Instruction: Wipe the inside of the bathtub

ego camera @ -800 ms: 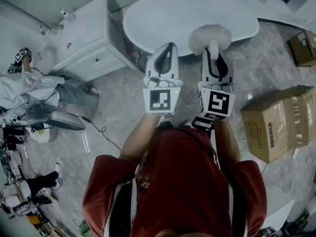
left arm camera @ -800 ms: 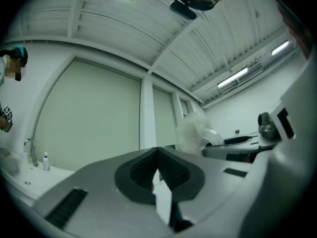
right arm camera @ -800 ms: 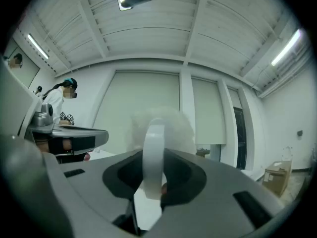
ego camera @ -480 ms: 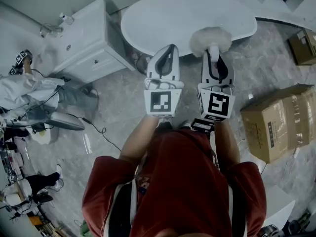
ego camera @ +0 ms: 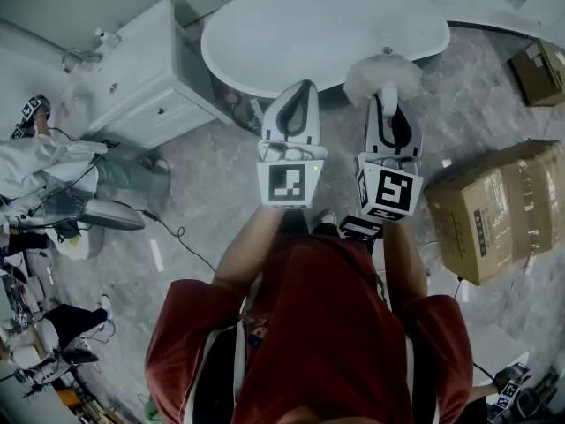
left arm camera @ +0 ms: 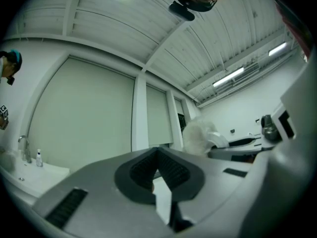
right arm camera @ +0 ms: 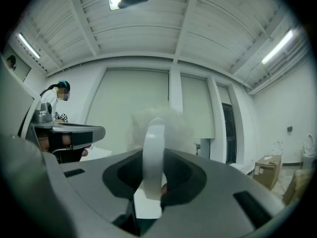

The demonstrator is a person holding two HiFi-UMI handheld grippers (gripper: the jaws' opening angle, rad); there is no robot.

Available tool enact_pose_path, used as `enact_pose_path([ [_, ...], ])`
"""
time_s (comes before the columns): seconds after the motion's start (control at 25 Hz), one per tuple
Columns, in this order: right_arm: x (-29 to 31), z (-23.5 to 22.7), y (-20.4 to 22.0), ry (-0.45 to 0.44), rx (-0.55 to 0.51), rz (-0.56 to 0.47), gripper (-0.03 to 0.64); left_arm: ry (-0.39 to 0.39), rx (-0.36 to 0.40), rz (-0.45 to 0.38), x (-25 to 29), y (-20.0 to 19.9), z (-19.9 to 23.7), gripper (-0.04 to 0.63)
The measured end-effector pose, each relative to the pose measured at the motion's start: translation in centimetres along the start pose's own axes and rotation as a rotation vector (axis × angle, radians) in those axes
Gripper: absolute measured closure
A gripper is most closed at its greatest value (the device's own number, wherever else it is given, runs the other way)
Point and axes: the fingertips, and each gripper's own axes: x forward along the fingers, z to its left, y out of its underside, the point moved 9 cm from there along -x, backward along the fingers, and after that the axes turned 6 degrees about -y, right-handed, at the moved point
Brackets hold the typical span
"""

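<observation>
We stand short of the bathtub (ego camera: 327, 25), fluffy duster (ego camera: 381, 76) in our right gripper (ego camera: 386, 102).

The white oval tub sits on a grey floor, its inside plain white. A white vanity cabinet (ego camera: 150, 82) stands just left of it and a cardboard box (ego camera: 494, 210) lies well to the right. Both arms reach forward side by side. The right jaws clamp the duster's white handle, with its head at the tub's near rim. Our left gripper (ego camera: 305, 87) has its jaws pressed together, holding nothing.
</observation>
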Motion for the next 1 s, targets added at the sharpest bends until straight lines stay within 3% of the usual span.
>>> enact_pose_path([
  [0.16, -0.3, -1.1, 1.0, 0.015, 0.015, 0.029, 0.518, 0.004, -0.014, -0.001, 0.4, 0.5, -1.1, 0.58],
  [0.44, 4.8, -1.5, 1.5, 0.035, -0.004, 0.058, 0.518, 0.022, -0.039, 0.002, 5.3, 2.3, 1.1, 0.58],
  [1.0, 19.9, -3.7, 3.0, 0.028, -0.022, 0.091, 0.52, 0.022, -0.053, 0.017, 18.8, 5.6, 7.1, 0.58],
])
